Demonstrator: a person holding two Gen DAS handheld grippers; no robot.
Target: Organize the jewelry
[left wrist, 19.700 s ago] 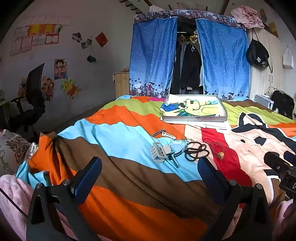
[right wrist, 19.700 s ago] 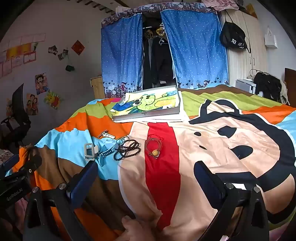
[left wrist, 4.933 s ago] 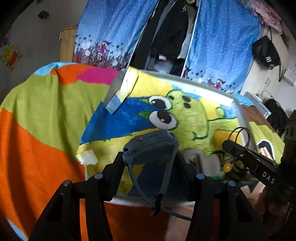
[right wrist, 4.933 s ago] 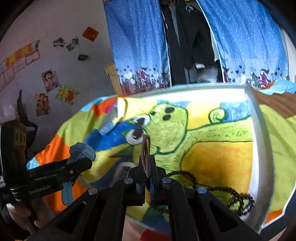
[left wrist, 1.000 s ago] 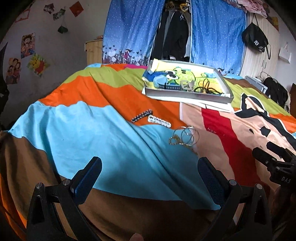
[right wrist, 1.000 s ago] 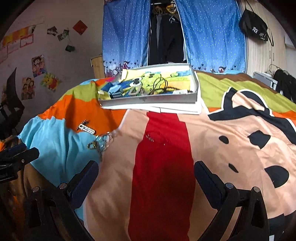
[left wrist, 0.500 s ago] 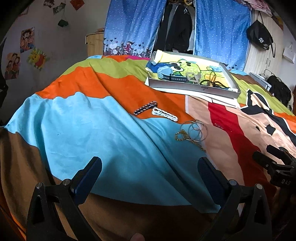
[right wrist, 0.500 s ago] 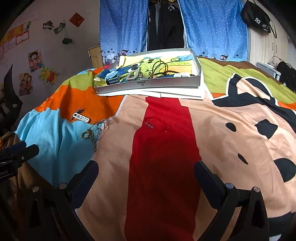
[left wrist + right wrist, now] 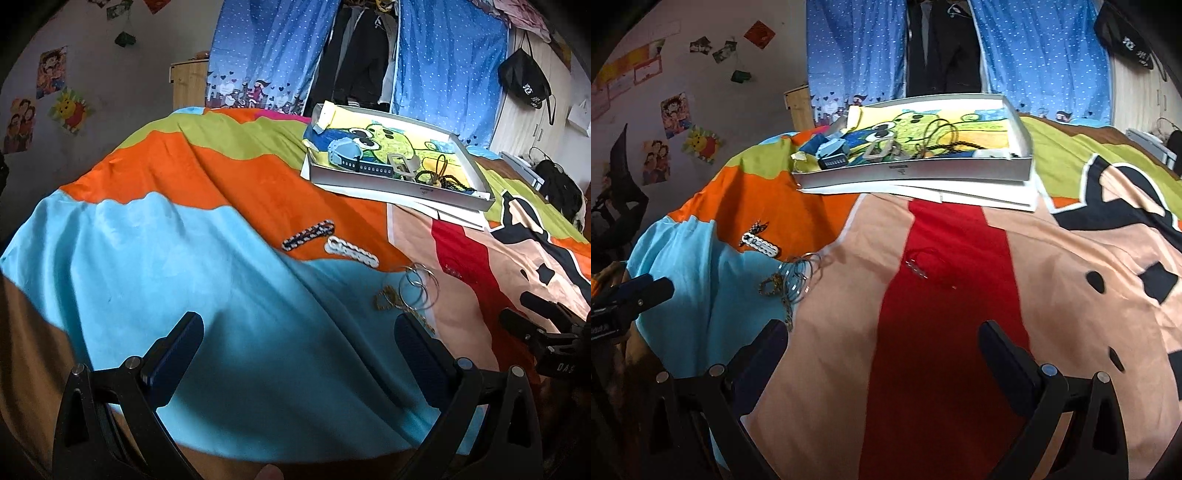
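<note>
The left gripper (image 9: 297,345) hovers low over the striped bedspread (image 9: 155,266) with its blue-padded jaws spread wide and nothing between them. The right gripper (image 9: 881,345) is likewise wide apart and empty above the red band of the cover. Both seem held back and open to line up on the next pieces, a judgement from their aim toward the loose items.

Just ahead of the left gripper, toward its right finger, lies a cluster of thin silver hoop bangles (image 9: 419,290) touching a crumpled gold chain (image 9: 388,299). Farther on, a black-and-white braided bracelet (image 9: 308,234) and a white chain-link bracelet (image 9: 351,252) lie side by side where orange meets blue. Beyond them a shallow grey cardboard tray with a green cartoon lining (image 9: 399,184) rests on white sheets of paper; it already holds a blue-strapped watch (image 9: 345,153), a grey clasp-like piece and dark beads (image 9: 448,182), so the sorting looks partly done.

The right wrist view adds what the left barely shows: a thin red cord with small silver beads (image 9: 919,267) on the red stripe, directly ahead of that gripper and likely its target. The left view in turn separates the two bracelets, which nearly overlap from the right.
</note>
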